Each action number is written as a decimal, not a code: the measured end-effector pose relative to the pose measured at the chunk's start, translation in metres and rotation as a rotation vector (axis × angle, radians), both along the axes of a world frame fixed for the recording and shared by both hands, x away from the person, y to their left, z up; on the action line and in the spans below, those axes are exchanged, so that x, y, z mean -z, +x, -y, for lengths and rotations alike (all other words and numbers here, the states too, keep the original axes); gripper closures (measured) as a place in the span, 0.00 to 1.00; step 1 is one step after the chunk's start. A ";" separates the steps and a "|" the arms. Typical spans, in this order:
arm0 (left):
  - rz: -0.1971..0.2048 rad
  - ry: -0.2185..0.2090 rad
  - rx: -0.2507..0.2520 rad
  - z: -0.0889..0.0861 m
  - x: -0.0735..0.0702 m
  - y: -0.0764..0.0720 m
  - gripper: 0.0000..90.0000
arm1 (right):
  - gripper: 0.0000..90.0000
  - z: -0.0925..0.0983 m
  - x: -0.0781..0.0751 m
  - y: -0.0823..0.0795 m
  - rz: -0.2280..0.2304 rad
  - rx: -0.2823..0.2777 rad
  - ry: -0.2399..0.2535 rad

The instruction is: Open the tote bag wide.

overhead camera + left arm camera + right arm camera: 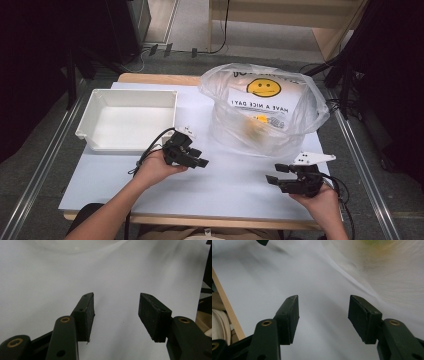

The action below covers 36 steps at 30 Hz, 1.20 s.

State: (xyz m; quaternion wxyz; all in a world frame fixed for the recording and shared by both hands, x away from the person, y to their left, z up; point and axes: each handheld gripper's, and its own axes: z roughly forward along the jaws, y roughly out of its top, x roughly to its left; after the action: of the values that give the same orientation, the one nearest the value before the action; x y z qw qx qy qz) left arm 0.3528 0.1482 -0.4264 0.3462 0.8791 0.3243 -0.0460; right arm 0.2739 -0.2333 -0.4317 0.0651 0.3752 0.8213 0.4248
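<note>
Both tongs agape, plastic bag just beyond.

This looks like a lab or recording studio set up for test work, not a home. A white table with a pale wooden edge stands on a grey floor, between metal rails running along its left and right sides. Black curtains darken both flanks. At the far side, cables trail over the floor to plugs, near a light wooden bench frame and a dark cabinet.
</note>
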 end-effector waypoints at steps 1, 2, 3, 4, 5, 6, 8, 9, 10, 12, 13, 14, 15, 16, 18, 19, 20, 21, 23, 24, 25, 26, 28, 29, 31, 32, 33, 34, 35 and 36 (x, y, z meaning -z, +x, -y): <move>0.001 -0.001 0.002 0.000 -0.002 0.001 0.53 | 0.48 0.001 -0.001 0.000 0.003 0.001 0.006; -0.001 -0.004 0.001 0.000 -0.006 0.001 0.54 | 0.48 0.003 -0.002 0.001 0.005 0.002 0.011; -0.001 -0.004 0.001 0.000 -0.006 0.001 0.55 | 0.48 0.003 -0.002 0.001 0.005 0.002 0.011; 0.002 0.001 0.007 0.000 -0.010 0.001 0.55 | 0.48 0.003 -0.004 0.001 0.004 0.003 0.014; 0.001 0.008 0.011 0.001 -0.015 0.002 0.58 | 0.48 0.006 -0.009 0.000 0.000 0.003 0.011; 0.001 0.008 0.011 0.001 -0.015 0.002 0.62 | 0.48 0.006 -0.009 0.000 0.000 0.003 0.011; -0.009 0.019 0.027 0.002 -0.021 0.001 0.63 | 0.50 0.012 -0.012 -0.003 -0.007 0.003 0.000; -0.013 0.019 0.031 0.003 -0.025 0.001 0.66 | 0.50 0.013 -0.013 -0.003 -0.012 0.006 0.001; -0.030 0.005 0.040 0.003 -0.029 0.003 0.70 | 0.51 0.022 -0.015 -0.005 -0.028 0.013 0.006; -0.033 0.004 0.047 0.003 -0.034 0.006 0.74 | 0.53 0.029 -0.018 -0.005 -0.030 0.020 0.007; -0.033 0.005 0.046 0.003 -0.037 0.007 0.76 | 0.54 0.032 -0.020 -0.005 -0.035 0.022 0.010; -0.037 0.003 0.050 0.003 -0.038 0.009 0.78 | 0.56 0.035 -0.023 -0.004 -0.044 0.030 0.008; -0.037 0.003 0.050 0.003 -0.038 0.009 0.81 | 0.58 0.038 -0.026 -0.003 -0.049 0.033 0.003; -0.039 0.009 0.048 0.004 -0.042 0.012 0.84 | 0.60 0.041 -0.029 -0.002 -0.051 0.033 0.000; -0.043 -0.003 0.054 0.006 -0.046 0.014 0.90 | 0.67 0.045 -0.036 -0.001 -0.059 0.037 -0.005; -0.043 -0.003 0.054 0.006 -0.046 0.014 0.92 | 0.70 0.047 -0.039 -0.001 -0.058 0.037 -0.006; -0.039 0.006 0.060 0.006 -0.051 0.016 0.95 | 0.75 0.049 -0.043 0.000 -0.057 0.032 -0.007; -0.039 0.006 0.060 0.006 -0.051 0.016 0.97 | 0.75 0.049 -0.043 0.000 -0.057 0.032 -0.007; -0.040 0.006 0.071 0.006 -0.057 0.019 0.98 | 0.79 0.052 -0.050 0.002 -0.082 0.029 -0.010; -0.044 -0.004 0.067 0.005 -0.059 0.020 0.99 | 0.83 0.053 -0.054 0.002 -0.086 0.028 -0.018; -0.046 -0.008 0.068 0.004 -0.063 0.023 0.99 | 0.85 0.054 -0.057 0.003 -0.087 0.023 -0.027; -0.050 -0.010 0.057 0.005 -0.066 0.024 1.00 | 0.88 0.054 -0.062 0.004 -0.083 0.010 -0.037; -0.046 -0.017 0.065 0.004 -0.072 0.027 1.00 | 0.94 0.056 -0.071 0.006 -0.081 -0.007 -0.045; -0.044 -0.017 0.063 0.004 -0.076 0.028 1.00 | 0.97 0.057 -0.075 0.007 -0.077 -0.011 -0.047; -0.036 -0.022 0.058 0.004 -0.081 0.031 1.00 | 1.00 0.061 -0.082 0.011 -0.078 -0.012 -0.048; -0.034 -0.030 0.057 0.005 -0.087 0.033 1.00 | 1.00 0.067 -0.087 0.016 -0.077 -0.008 -0.036; -0.031 -0.026 0.061 0.005 -0.090 0.034 1.00 | 1.00 0.069 -0.089 0.017 -0.078 -0.007 -0.028; -0.031 -0.026 0.061 0.005 -0.090 0.034 1.00 | 1.00 0.072 -0.092 0.019 -0.093 0.003 -0.018; -0.030 -0.029 0.063 0.006 -0.093 0.034 1.00 | 1.00 0.072 -0.092 0.019 -0.093 0.003 -0.018; -0.028 -0.036 0.064 0.007 -0.097 0.035 1.00 | 1.00 0.077 -0.099 0.023 -0.092 0.012 -0.007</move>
State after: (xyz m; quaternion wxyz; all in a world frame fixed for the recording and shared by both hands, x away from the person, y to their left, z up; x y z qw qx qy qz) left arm 0.3878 0.1414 -0.3297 0.3555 0.8820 0.2999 -0.0753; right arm 0.2966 -0.3104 -0.3331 0.0315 0.3991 0.8226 0.4038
